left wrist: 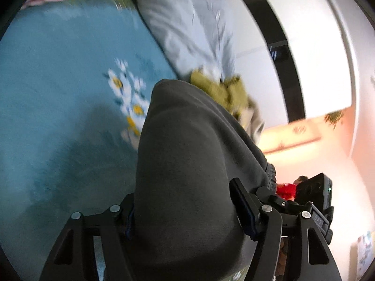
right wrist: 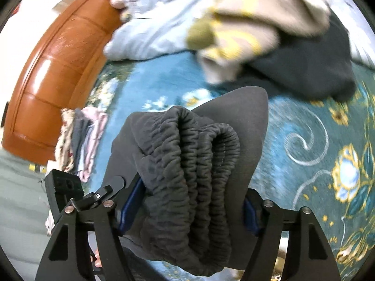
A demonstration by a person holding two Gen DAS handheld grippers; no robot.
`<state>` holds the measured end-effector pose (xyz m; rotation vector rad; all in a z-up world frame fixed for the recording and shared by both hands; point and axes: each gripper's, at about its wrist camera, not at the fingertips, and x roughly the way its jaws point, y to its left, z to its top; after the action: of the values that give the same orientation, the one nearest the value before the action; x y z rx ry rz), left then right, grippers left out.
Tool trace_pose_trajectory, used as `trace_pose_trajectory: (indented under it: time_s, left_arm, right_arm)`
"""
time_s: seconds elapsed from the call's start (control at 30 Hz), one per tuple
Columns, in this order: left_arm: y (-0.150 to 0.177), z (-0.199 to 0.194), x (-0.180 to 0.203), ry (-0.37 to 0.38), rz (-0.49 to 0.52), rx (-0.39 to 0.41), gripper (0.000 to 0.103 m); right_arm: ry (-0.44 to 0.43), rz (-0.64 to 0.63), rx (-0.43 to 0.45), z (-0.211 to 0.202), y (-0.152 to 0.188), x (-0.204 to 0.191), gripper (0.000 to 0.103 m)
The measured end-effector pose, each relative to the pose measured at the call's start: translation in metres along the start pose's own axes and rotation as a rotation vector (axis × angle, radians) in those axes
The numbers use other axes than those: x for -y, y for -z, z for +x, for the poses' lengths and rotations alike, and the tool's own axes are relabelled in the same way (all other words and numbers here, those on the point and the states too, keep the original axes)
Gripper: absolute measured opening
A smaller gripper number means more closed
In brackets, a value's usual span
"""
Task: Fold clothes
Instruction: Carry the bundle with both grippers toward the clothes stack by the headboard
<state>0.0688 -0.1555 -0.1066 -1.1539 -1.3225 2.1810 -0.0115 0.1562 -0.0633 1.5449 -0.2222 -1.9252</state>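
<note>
Both grippers clamped on the dark grey pants, lifted over the blue flowered bedspread.

Left gripper point(left wrist: 185, 215) grips a smooth fold of the pants point(left wrist: 187, 164) filling lower centre, fingertips buried in cloth. Right gripper point(right wrist: 189, 208) pinches the bunched elastic waistband point(right wrist: 196, 164). Blurred at the top: a pale blue garment point(right wrist: 152, 30) and a beige-yellow one point(right wrist: 253, 23). The bedspread point(left wrist: 58, 82) fills the left; an orange headboard point(right wrist: 54, 70) sits upper left, cut by the rim.

A teal floral bedspread point(right wrist: 316, 140) is covering the bed. An orange-brown wooden headboard point(right wrist: 54, 70) is curving along its far left edge. A black-framed white panel point(left wrist: 281, 53) is standing beyond the bed.
</note>
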Motion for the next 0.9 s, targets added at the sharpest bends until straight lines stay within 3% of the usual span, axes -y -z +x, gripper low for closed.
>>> trace_pose_trajectory:
  time_s: [0.13, 0.3, 0.63, 0.9]
  left_arm:
    - [-0.007, -0.042, -0.001, 0.030, -0.018, 0.121, 0.070]
    - [-0.030, -0.101, -0.007, -0.003, 0.004, 0.228, 0.070]
    - [-0.113, -0.245, -0.043, -0.106, 0.004, 0.518, 0.071]
    - [-0.192, -0.307, -0.082, -0.195, -0.020, 0.663, 0.071]
  right_arm:
    - [-0.021, -0.104, -0.001, 0.001, -0.009, -0.043, 0.074]
    - [-0.083, -0.245, -0.027, 0.014, -0.019, -0.110, 0.074]
    - [-0.246, -0.490, -0.117, 0.080, -0.057, -0.280, 0.074]
    - [-0.344, -0.756, -0.190, 0.154, -0.096, -0.438, 0.074]
